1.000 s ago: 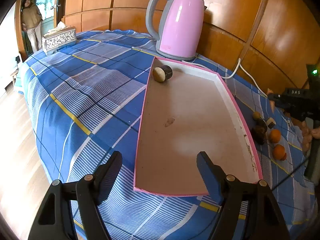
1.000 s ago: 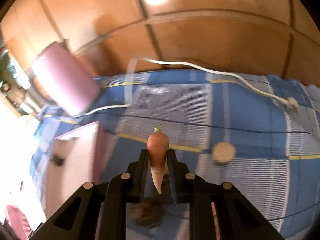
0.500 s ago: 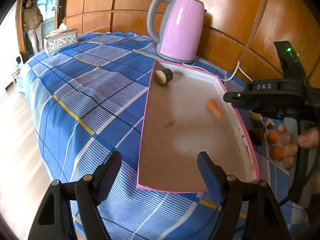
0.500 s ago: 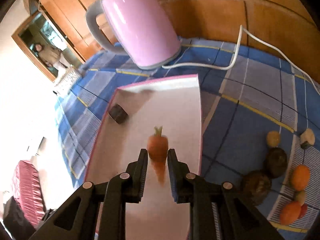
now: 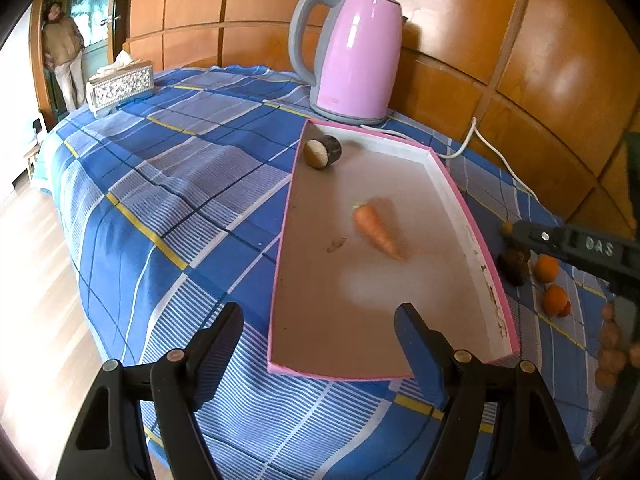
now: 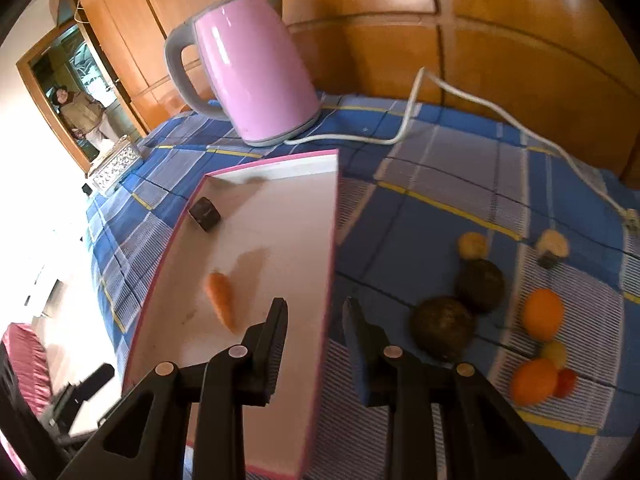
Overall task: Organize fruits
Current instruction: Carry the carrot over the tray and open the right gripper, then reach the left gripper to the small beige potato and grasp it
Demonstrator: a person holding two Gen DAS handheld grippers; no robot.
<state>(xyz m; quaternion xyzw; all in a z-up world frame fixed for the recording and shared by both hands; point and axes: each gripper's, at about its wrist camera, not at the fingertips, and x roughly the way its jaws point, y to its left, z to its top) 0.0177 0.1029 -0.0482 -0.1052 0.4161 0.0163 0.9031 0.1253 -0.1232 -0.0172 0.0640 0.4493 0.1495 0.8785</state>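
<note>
A pink-rimmed tray (image 5: 472,216) (image 6: 256,170) lies on the blue plaid cloth. An orange carrot (image 5: 376,230) (image 6: 221,299) lies loose in its middle, and a dark cut piece with a pale face (image 5: 322,152) (image 6: 205,214) sits near its far end. My left gripper (image 5: 320,344) is open and empty over the tray's near edge. My right gripper (image 6: 316,332) is open and empty above the tray's right rim. Right of the tray lie two dark round fruits (image 6: 444,328), two oranges (image 6: 542,314) and small pieces.
A pink kettle (image 5: 352,56) (image 6: 248,68) stands behind the tray, its white cord (image 6: 480,96) trailing right along the wooden wall. A silver tissue box (image 5: 120,86) sits at the far left. A person stands in the doorway (image 5: 64,52).
My right gripper carried the carrot over the tray, opened and let it go. The carrot now lies in the tray. The right gripper has drawn back to the right. The left gripper has stayed put.
</note>
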